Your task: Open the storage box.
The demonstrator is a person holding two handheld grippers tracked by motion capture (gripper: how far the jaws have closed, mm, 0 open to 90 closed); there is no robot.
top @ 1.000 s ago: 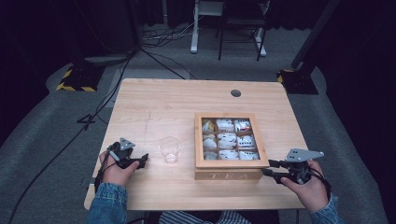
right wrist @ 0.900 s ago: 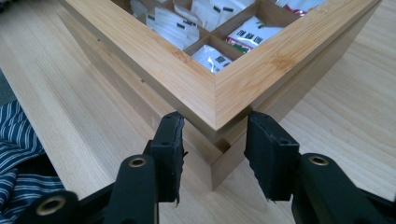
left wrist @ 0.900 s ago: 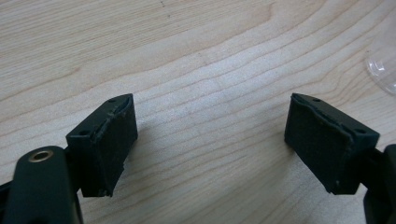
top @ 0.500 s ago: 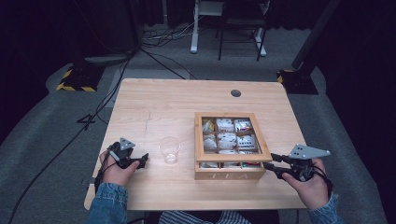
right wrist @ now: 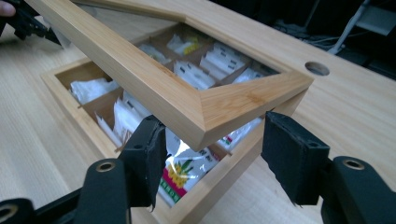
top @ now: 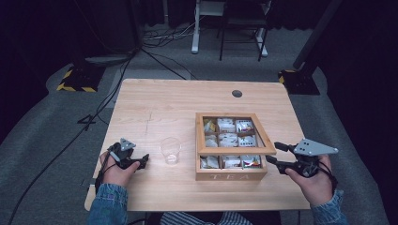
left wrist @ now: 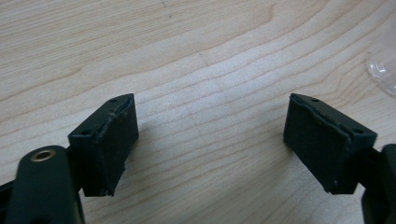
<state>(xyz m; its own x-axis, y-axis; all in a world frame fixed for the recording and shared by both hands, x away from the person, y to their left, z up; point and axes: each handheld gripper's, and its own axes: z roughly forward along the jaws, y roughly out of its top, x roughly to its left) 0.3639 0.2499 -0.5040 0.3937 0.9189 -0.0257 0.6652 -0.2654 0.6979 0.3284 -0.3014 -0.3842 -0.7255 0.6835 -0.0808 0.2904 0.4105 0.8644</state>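
Overhead light brightens the table (top: 159, 108) against near-black surroundings toward ten and two o'clock, soft shadows pool beneath the jaws, and the high view looks grainy and soft.

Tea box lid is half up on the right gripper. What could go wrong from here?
The lid seems to rest on one finger of the right gripper, whose jaws are open around its corner, not clamped; it could slip off and slam shut on the tea box.

Nothing braces the box: the left gripper sits open by the clear cup, so pushing the lid higher might tip or slide the box.
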